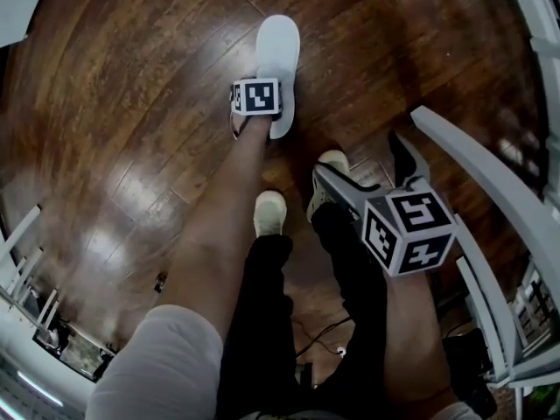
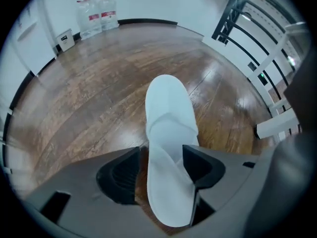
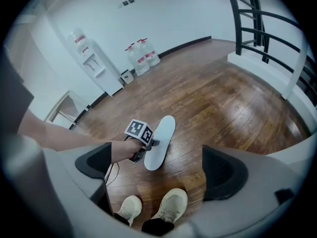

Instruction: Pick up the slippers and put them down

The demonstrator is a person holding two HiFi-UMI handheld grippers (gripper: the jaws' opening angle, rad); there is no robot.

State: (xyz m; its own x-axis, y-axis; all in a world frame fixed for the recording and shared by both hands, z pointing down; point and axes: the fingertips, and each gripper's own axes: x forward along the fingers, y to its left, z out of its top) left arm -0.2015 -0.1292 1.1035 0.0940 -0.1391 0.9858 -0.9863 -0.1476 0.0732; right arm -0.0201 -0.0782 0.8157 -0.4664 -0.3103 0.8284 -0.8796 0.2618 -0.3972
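Note:
One white slipper (image 1: 280,55) lies flat on the wooden floor, toe pointing away from me. My left gripper (image 1: 252,121) points straight down over its heel end. In the left gripper view the slipper (image 2: 168,113) runs between the jaws of the left gripper (image 2: 161,155): the right jaw overlaps its edge, while a strip of floor shows between the left jaw and the slipper. My right gripper (image 1: 372,171) hangs open higher up, above my shoes, with nothing between its jaws. From the right gripper (image 3: 157,155) view, both the slipper (image 3: 162,140) and the left gripper (image 3: 144,142) show below.
My two light shoes (image 1: 269,213) (image 1: 328,171) stand just behind the slipper. A white and black railing (image 1: 490,191) runs along the right. Water bottles (image 2: 96,14) and a white dispenser (image 3: 89,61) stand by the far wall. A thin cable (image 3: 111,175) lies on the floor.

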